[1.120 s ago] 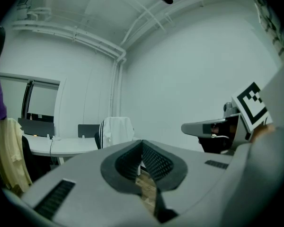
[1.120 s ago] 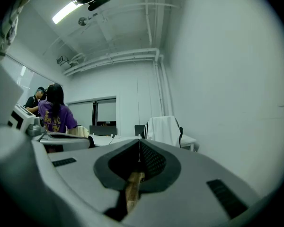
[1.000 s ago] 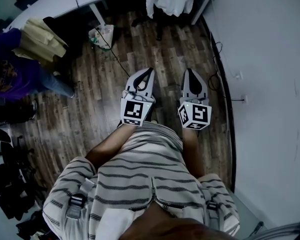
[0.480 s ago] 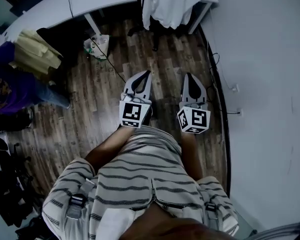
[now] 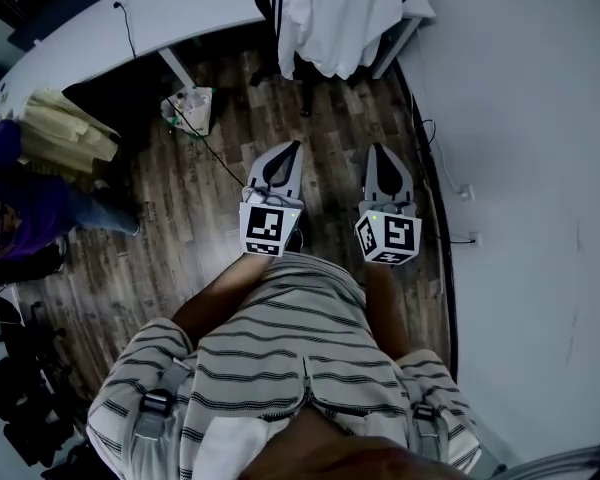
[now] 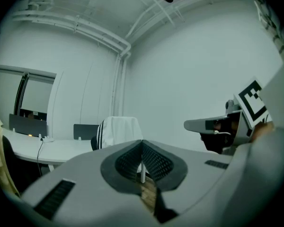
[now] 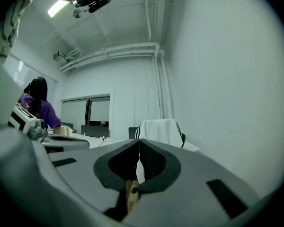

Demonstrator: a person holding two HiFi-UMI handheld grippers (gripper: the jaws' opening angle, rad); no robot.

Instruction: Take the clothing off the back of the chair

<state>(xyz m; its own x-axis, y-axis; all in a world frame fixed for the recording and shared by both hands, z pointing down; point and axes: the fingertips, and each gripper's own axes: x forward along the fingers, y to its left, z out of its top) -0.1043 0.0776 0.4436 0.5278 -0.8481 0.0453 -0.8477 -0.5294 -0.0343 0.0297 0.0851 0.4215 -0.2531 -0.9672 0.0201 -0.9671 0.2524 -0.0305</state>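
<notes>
A white garment with dark stripes (image 5: pixel 338 16) hangs over the back of a dark chair (image 5: pixel 302 68) at the top of the head view, beside the white desk. The same garment (image 6: pixel 118 130) shows straight ahead in the left gripper view, and the garment (image 7: pixel 162 131) shows ahead in the right gripper view too. My left gripper (image 5: pixel 295 145) and right gripper (image 5: pixel 378 149) are held side by side over the wooden floor, well short of the chair. Both point level towards it. Both are shut with nothing between their jaws.
A long white desk (image 5: pixel 160 18) runs across the top left, with cables and a small bag (image 5: pixel 192 106) under it. A person in purple (image 5: pixel 20 208) stands at the left beside a yellow garment (image 5: pixel 65 133). A white wall (image 5: pixel 520 168) bounds the right side.
The chair with the garment has come lower and larger in the head view as I walk towards it. Both grippers keep the same pose, shut.
</notes>
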